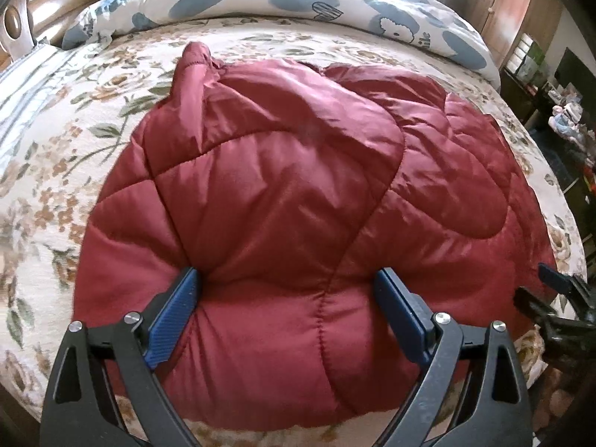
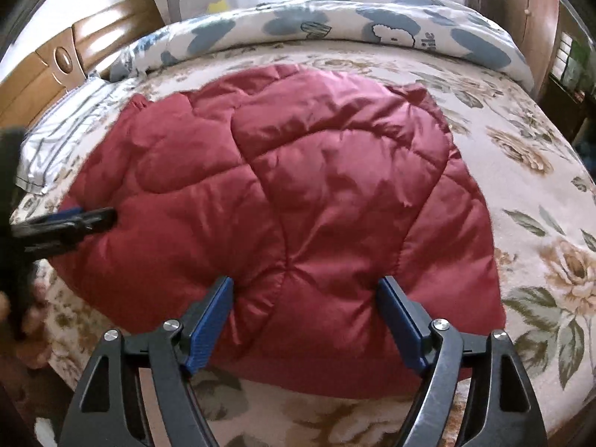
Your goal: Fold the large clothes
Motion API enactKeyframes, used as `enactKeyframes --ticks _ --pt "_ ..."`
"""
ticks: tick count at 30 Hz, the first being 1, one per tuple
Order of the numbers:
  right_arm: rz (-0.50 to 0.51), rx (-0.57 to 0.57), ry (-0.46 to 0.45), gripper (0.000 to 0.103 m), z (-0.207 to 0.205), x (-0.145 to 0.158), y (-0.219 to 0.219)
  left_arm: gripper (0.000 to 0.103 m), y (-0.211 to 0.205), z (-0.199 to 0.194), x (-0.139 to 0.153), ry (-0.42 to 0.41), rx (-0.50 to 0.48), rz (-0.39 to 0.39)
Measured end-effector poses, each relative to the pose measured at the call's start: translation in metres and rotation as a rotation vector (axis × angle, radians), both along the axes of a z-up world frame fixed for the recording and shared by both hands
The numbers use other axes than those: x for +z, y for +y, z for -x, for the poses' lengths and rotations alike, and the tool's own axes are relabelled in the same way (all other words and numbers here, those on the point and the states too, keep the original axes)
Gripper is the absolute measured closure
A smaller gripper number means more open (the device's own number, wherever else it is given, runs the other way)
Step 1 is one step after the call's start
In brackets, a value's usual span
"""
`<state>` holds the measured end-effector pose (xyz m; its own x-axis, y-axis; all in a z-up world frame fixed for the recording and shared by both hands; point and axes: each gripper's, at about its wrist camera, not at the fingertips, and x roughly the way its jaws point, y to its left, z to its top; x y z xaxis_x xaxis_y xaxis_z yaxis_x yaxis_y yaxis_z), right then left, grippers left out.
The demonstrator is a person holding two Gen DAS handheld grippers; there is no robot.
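A dark red quilted padded jacket (image 1: 283,171) lies folded in a puffy bundle on the flowered bed; it also shows in the right wrist view (image 2: 298,193). My left gripper (image 1: 288,279) is open, its blue pads pressed against the jacket's near edge on the left part. My right gripper (image 2: 305,287) is open, its blue pads against the near edge on the right part. The right gripper shows at the right edge of the left wrist view (image 1: 558,290). The left gripper shows at the left of the right wrist view (image 2: 74,219). A sleeve end (image 1: 195,61) sticks up at the jacket's far left.
The bed cover (image 2: 529,193) has a rose print. A white and blue rolled duvet (image 1: 298,0) lies along the far side. A striped pillow (image 2: 63,138) and wooden headboard (image 2: 48,70) are at the left. Cabinets and cluttered shelves (image 1: 551,74) stand at the right.
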<state>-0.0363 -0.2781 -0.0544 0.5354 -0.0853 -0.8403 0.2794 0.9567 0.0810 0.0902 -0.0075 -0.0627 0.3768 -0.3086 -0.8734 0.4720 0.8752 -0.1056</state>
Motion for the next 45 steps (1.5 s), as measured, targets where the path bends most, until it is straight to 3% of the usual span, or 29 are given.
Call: enactKeyframes --ticks 9,17,29,45 --pt "-0.016 -0.016 -0.005 0.019 -0.001 -0.008 -0.006 0.009 -0.004 0.031 0.032 -0.019 -0.037 0.017" --pt "-0.049 -0.014 -0.042 0.022 -0.002 0.019 -0.007 0.009 -0.022 0.025 0.016 0.009 -0.023 -0.07" --pt "-0.104 -0.074 -0.014 0.018 -0.036 -0.011 -0.041 0.0 -0.034 0.005 -0.001 0.012 -0.02 -0.088" --pt "-0.086 -0.073 -0.027 0.013 -0.04 -0.02 -0.04 0.0 -0.042 -0.007 -0.008 0.004 -0.012 -0.096"
